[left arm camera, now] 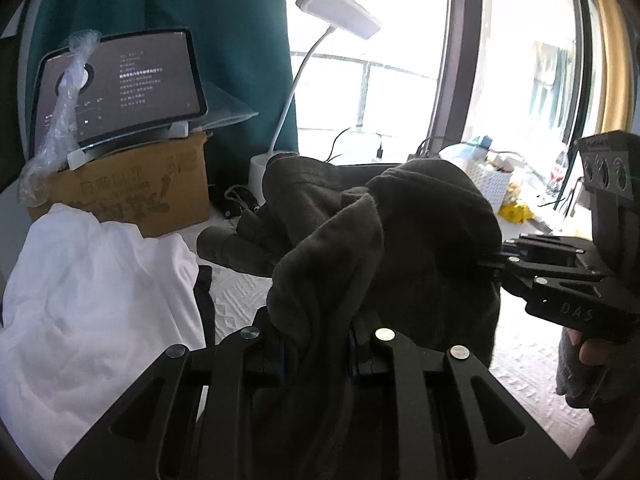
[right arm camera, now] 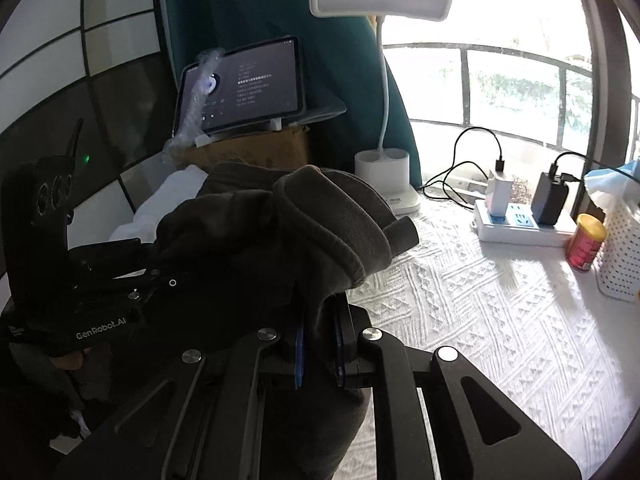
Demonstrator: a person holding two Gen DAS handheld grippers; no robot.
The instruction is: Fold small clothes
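A dark grey fleece garment (left arm camera: 384,232) hangs bunched in the air above the table, held by both grippers. My left gripper (left arm camera: 318,340) is shut on a fold of it at the lower middle of the left wrist view. My right gripper (right arm camera: 320,344) is shut on another fold of the garment (right arm camera: 280,240), near its ribbed cuff. The right gripper (left arm camera: 496,260) also shows at the right of the left wrist view, pinching the cloth's edge. The left gripper shows in the right wrist view at the left, its fingertips hidden by cloth. A white garment (left arm camera: 92,292) lies crumpled at the left.
A white textured cloth covers the table (right arm camera: 500,320). At the back stand a cardboard box (left arm camera: 132,196) with a tablet (left arm camera: 120,88) on it, a white desk lamp (right arm camera: 384,176), a power strip (right arm camera: 520,224), a red can (right arm camera: 586,244) and a white perforated basket (right arm camera: 624,252).
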